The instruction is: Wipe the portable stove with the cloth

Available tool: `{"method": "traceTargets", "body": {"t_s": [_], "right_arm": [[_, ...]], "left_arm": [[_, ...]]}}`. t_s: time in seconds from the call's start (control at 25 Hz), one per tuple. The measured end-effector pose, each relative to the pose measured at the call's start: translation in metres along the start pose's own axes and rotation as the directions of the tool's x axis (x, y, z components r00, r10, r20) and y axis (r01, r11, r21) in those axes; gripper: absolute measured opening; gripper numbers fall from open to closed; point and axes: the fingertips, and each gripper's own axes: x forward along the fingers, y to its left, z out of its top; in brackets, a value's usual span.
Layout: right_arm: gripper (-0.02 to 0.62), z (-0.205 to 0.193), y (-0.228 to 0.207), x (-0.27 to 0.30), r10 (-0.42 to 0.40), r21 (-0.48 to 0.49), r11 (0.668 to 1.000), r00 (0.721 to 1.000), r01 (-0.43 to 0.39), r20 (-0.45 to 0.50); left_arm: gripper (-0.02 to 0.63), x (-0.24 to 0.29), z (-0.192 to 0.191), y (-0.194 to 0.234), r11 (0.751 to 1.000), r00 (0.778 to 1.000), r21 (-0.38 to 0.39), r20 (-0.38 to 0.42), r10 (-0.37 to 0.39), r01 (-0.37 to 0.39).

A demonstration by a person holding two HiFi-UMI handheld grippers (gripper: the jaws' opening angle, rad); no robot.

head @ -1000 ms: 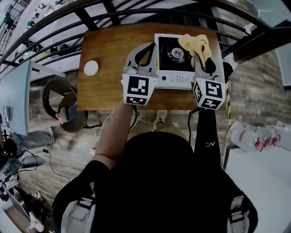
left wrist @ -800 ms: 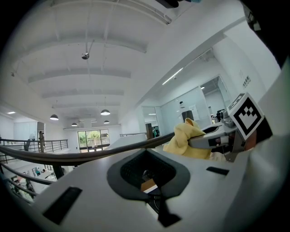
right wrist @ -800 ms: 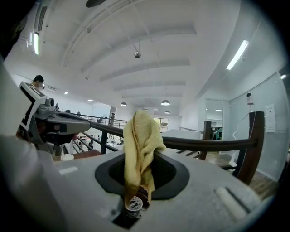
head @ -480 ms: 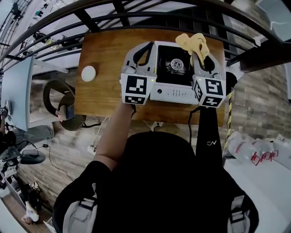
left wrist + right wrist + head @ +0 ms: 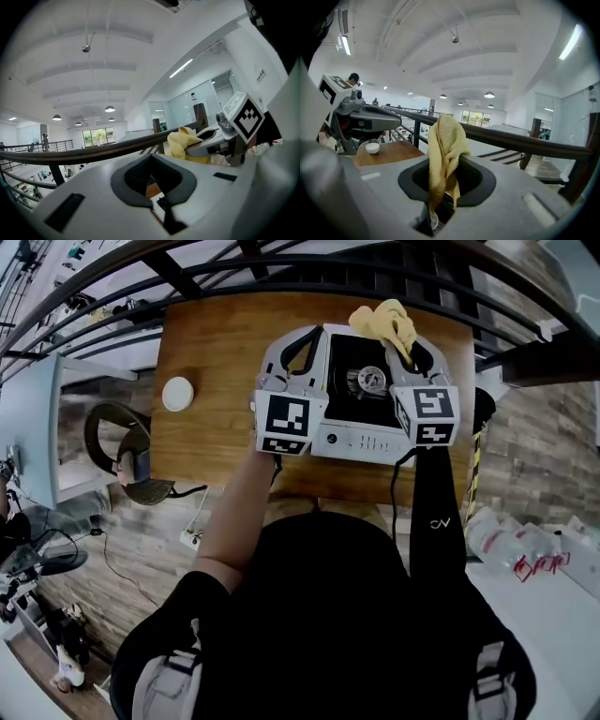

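The portable stove [image 5: 361, 439], white with a black top and a round burner [image 5: 371, 381], stands on the wooden table [image 5: 211, 352]. My right gripper [image 5: 405, 337] is shut on the yellow cloth [image 5: 380, 322], which bunches over the stove's far right edge. In the right gripper view the cloth [image 5: 446, 140] drapes over my right gripper's [image 5: 446, 165] closed jaws, with the burner [image 5: 435, 218] below. My left gripper [image 5: 303, 337] is shut and holds nothing, at the stove's left side. The left gripper view shows the cloth [image 5: 181, 143] and the right gripper [image 5: 202, 146] beyond my left gripper [image 5: 151, 160].
A small white dish [image 5: 177, 394] sits on the table's left part, also visible as a small white dish [image 5: 372, 148] in the right gripper view. A dark railing [image 5: 281, 268] runs behind the table. A round chair [image 5: 120, 454] stands left of it.
My right gripper has carried the cloth a little left and toward the stove's far edge. The left gripper has stayed at the stove's left side. The head camera shifted slightly.
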Motion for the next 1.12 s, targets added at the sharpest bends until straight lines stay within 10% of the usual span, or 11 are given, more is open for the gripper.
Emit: {"method": "traceTargets", "body": {"t_s": [0.56, 1.12], "right_arm": [[0.081, -0.097, 0.052, 0.129, 0.167, -0.022, 0.982, 0.915, -0.189, -0.367], [0.08, -0.156, -0.109, 0.046, -0.229, -0.106, 0.973, 0.839, 0.203, -0.494]], "left_arm": [[0.006, 0.017, -0.04, 0.031, 1.0, 0.994, -0.008, -0.11, 0.01, -0.011], [0.006, 0.048, -0.044, -0.004, 0.997, 0.991, -0.03, -0.112, -0.078, 0.075]]}}
